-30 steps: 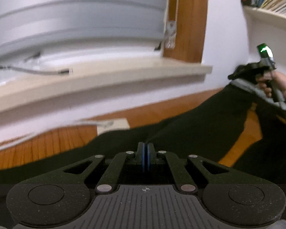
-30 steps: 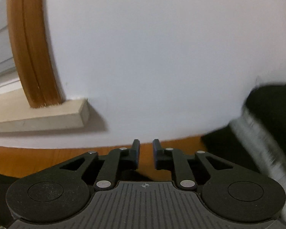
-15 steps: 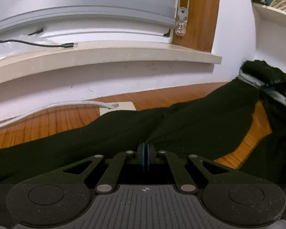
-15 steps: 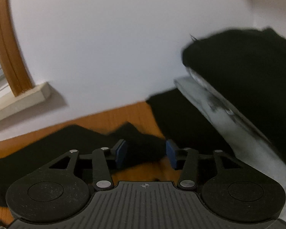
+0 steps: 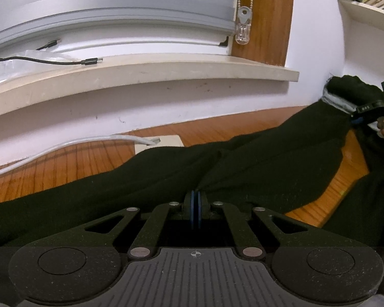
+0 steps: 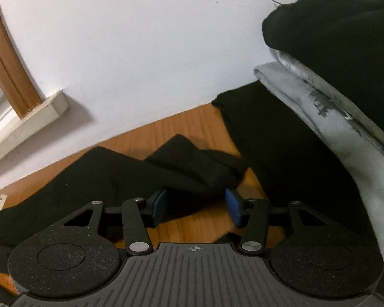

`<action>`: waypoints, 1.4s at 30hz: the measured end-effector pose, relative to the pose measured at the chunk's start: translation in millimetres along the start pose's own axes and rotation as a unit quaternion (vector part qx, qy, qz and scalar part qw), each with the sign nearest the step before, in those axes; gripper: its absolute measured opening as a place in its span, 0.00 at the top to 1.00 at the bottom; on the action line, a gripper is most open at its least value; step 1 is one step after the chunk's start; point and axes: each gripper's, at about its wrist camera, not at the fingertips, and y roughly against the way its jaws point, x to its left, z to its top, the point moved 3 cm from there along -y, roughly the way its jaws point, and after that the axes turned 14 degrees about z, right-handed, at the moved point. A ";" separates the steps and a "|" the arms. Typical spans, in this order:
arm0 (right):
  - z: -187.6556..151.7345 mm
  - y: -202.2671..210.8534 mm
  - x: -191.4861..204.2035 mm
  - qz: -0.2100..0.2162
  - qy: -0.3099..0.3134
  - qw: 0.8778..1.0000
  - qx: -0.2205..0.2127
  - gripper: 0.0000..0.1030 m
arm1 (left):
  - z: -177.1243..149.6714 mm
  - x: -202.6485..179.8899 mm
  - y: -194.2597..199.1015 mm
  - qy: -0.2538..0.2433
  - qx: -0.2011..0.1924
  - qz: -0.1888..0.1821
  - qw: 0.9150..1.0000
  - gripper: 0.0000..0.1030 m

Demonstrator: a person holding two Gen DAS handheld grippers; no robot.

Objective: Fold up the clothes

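Black garment [image 5: 256, 163] is pinched in the left hand-held gripper [image 5: 195, 206]; only the right view shows the right hand-held gripper [image 6: 196, 206] spread apart.

L hand-held gripper [image 5: 195, 206] clamped, R hand-held gripper [image 6: 196, 206] agape

The left gripper [image 5: 195, 206] was closed on a black cloth garment [image 5: 243, 168] lying across the wooden floor [image 5: 64, 163].
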 end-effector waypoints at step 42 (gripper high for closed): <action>5.2 -23.6 5.6 0.077 -0.142 0.985 -0.059 0.69 | 0.1 -4.8 -0.4 -0.014 -0.003 0.010 1.000 0.97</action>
